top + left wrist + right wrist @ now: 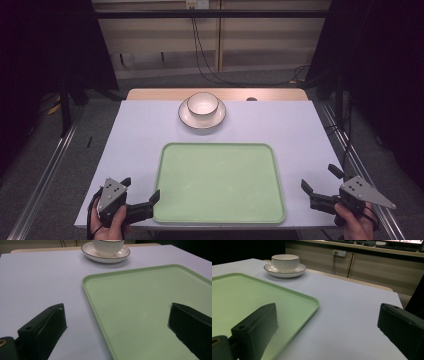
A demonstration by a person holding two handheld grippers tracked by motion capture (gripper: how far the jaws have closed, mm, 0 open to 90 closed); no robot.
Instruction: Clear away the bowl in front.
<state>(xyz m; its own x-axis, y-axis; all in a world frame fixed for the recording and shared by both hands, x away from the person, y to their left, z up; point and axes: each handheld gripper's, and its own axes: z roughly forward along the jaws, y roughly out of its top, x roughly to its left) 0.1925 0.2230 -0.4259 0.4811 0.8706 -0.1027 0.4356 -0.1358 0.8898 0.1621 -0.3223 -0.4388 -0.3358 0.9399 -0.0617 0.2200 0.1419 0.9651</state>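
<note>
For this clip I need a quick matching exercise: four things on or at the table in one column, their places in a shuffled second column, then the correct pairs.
Column one:
1. bowl
2. saucer
3. green tray
4. right gripper

Column two:
A. on the near half of the table, nothing on it
B. sitting in the saucer at the far side of the table
C. open, beside the tray's right near corner
D. under the bowl, directly on the white table

Pairs: 1-B, 2-D, 3-A, 4-C
</note>
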